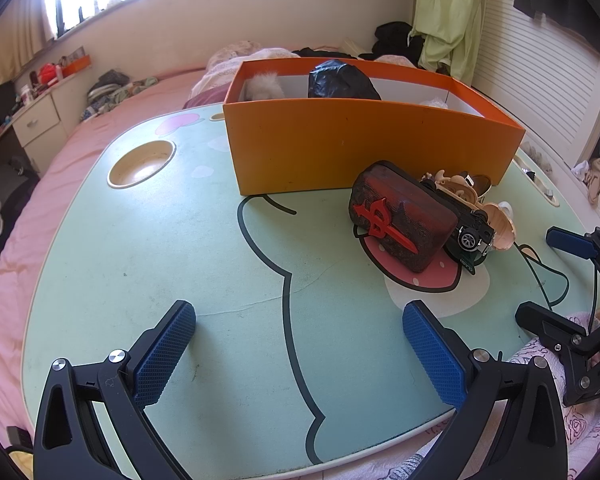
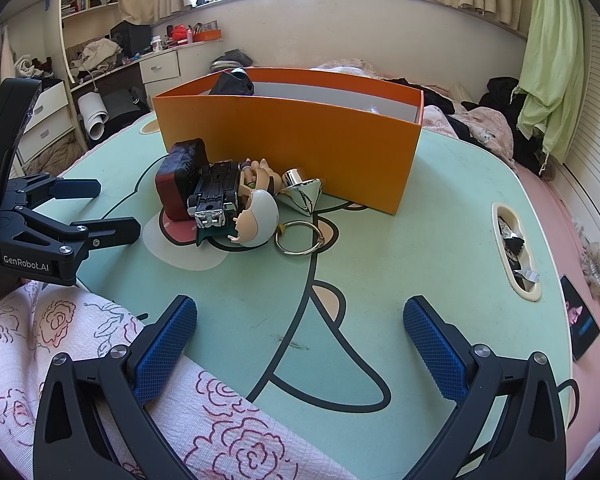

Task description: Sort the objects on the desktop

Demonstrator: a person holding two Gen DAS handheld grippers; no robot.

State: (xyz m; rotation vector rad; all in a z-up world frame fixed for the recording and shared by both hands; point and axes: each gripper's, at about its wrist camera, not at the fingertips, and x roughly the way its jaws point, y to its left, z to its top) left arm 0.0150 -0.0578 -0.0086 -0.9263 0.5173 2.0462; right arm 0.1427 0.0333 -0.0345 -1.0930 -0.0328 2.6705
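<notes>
Both claws wide open, holding nothing: left gripper [image 1: 300, 354], right gripper [image 2: 300, 350]. Toy car [image 2: 214, 196] upside down beside orange box [image 2: 292, 140], nose toward camera. "GenRobot.AI" on left gripper.

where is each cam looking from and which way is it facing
Left wrist: on the left gripper, low at the table's near edge, facing the orange box; own open fingers show, right gripper at right.
Right wrist: on the right gripper, same edge further right, facing the box; own open fingers, left gripper at left.
Shared: box, red block, toy car.
</notes>
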